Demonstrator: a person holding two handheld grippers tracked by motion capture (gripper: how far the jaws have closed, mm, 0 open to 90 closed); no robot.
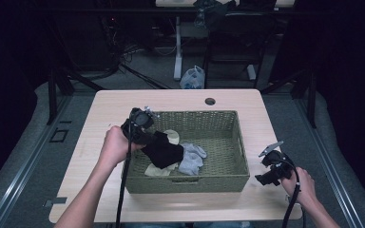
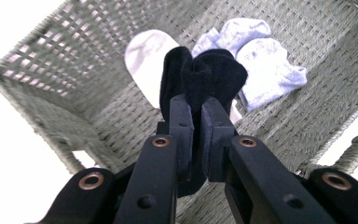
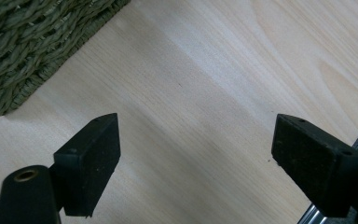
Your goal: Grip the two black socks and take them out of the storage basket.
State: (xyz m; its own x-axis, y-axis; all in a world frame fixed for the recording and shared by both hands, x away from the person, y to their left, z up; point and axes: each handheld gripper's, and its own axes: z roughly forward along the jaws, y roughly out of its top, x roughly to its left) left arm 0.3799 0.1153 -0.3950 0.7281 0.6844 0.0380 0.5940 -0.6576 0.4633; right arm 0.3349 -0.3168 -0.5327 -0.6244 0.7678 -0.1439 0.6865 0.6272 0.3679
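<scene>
Lifting a black sock (image 2: 204, 77) from the basket (image 1: 228, 178), left gripper (image 2: 196, 109) fingers pinching it; right gripper (image 3: 196, 154) fingers spread, idling over the bench (image 3: 223, 84). Next, probably: clearing the rim.

A pale wooden table (image 1: 123, 102) with rounded corners and a round cable hole near its far edge carries a rectangular olive-green woven basket (image 1: 228, 176), standing just left of the right tool (image 1: 259, 179).
</scene>
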